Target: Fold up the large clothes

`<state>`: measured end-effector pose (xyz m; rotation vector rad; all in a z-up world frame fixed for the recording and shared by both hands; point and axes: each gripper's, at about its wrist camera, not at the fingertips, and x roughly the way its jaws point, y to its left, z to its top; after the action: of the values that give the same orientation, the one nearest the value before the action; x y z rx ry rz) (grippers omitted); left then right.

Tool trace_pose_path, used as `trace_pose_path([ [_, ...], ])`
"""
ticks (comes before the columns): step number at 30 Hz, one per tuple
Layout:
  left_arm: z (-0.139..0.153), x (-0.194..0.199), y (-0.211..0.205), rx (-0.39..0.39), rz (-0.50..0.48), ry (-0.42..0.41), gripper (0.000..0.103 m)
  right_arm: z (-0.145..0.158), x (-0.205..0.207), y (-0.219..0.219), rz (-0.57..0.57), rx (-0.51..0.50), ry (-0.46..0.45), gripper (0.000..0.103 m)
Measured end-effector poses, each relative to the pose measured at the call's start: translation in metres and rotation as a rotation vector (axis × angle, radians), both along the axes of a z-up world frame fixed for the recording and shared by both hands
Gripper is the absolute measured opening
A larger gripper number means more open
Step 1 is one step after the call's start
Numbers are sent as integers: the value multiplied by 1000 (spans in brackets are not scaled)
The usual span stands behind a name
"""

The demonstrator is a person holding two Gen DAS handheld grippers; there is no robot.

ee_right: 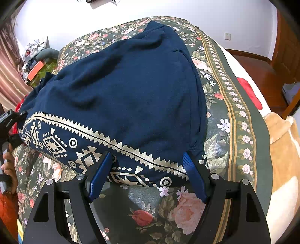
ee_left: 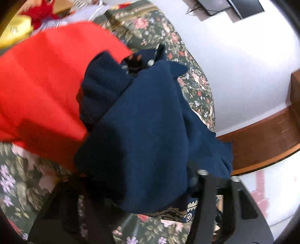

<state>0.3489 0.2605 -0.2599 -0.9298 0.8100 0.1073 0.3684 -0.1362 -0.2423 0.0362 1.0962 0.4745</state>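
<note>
A navy garment (ee_right: 121, 90) with a gold geometric band lies in a broad folded heap on the floral bedspread (ee_right: 221, 131). My right gripper (ee_right: 148, 169) is open, its blue fingers (ee_right: 101, 174) spread at the garment's near hem, touching or just over the cloth. In the left wrist view the navy garment (ee_left: 146, 116) hangs bunched right over my left gripper (ee_left: 168, 187) and hides its fingertips; only the black frame shows. The left gripper's black body also shows in the right wrist view (ee_right: 11, 120) at the garment's left end.
A red-orange cloth (ee_left: 46, 78) lies beside the navy garment on the bed. A red plush toy (ee_left: 43, 9) and yellow item sit beyond it. A tan blanket (ee_right: 281, 150) lies at the bed's right edge. Wooden floor and skirting run along the white wall.
</note>
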Motion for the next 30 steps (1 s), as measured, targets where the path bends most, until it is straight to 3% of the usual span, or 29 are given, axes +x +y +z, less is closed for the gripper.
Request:
trace_pose_path([
  [2,15,1,-7,68,-5,-7,24,4,-1,3,-6,-18,-2,75],
  [4,33,1,-15,139,-8,-15,18,11,-4,8,-14,-56,-4,75],
  [6,54,-4,-22,183,-17,-58,16,22,-8,12,-22,-71,-17,75],
  [8,69,-8,-23,169,-37,-103,14,36,-13,15,-24,-53,-35,75],
  [15,128,-41,-28,223,-40,-227,13,110,-35,57,47,50,-157,75],
  [18,145,-61,-28,282,-26,-258,13,124,-41,86,98,93,-174,85],
  [21,148,-72,-27,339,-11,-242,13,118,-42,122,160,75,-176,85],
  [24,137,-75,-27,382,-4,-183,13,91,-37,155,220,39,-118,85],
  [28,113,-69,-25,353,-17,-125,13,45,-30,179,259,4,7,86],
  [30,105,-63,-29,358,-35,-110,13,32,-33,181,273,-15,-3,95],
])
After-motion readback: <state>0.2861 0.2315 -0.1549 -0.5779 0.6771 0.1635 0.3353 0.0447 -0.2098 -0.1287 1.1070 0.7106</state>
